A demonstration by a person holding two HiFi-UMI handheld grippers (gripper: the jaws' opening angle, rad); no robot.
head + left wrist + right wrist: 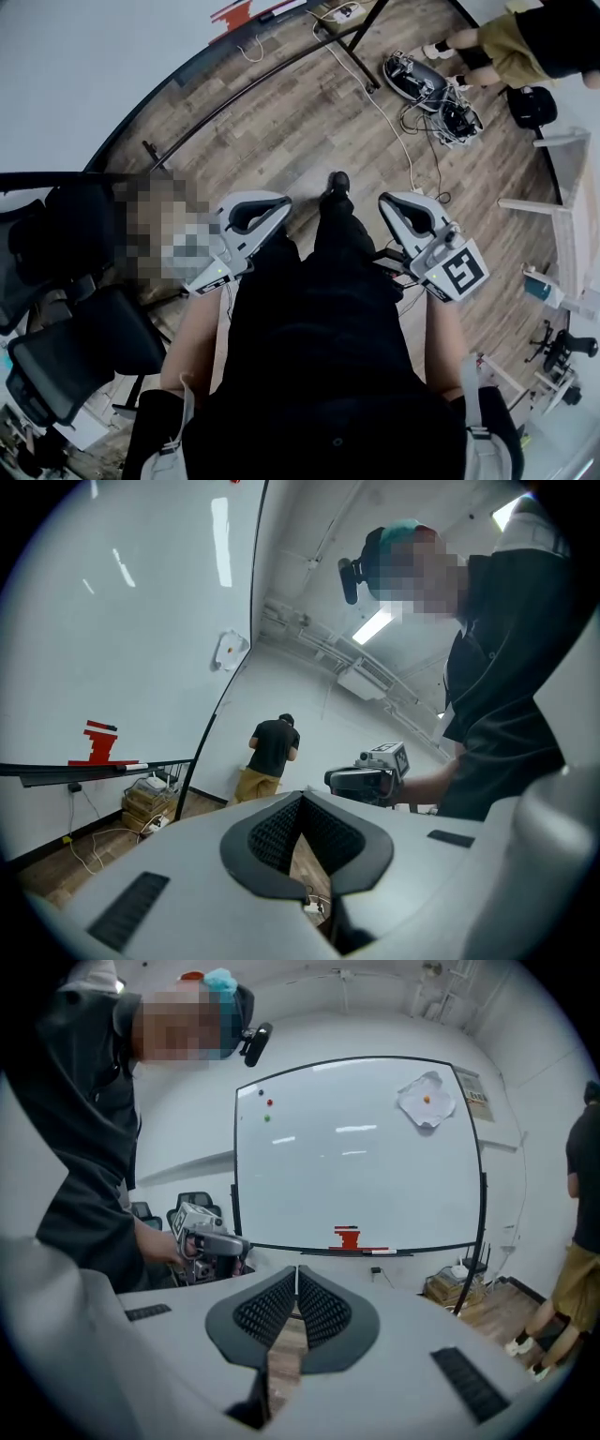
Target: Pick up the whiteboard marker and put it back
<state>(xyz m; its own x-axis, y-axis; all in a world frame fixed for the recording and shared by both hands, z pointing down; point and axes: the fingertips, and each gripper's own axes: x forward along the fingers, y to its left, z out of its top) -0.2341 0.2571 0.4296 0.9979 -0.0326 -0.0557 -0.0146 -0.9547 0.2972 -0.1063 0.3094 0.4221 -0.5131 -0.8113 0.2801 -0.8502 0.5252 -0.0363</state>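
A whiteboard [356,1147] stands ahead, with a whiteboard marker [376,1251] lying on its tray beside a red eraser [347,1237]. In the left gripper view the same marker [127,765] lies on the tray far off to the left. Both grippers hang at waist height, well short of the board. My left gripper [255,208] is shut with nothing between its jaws [302,797]. My right gripper [401,206] is likewise shut and empty [296,1271].
Another person [272,754] in a black shirt stands facing the far wall. Cables and devices [433,96] lie on the wooden floor. Black office chairs [66,319] sit to the left. Boxes [459,1288] rest by the whiteboard's stand.
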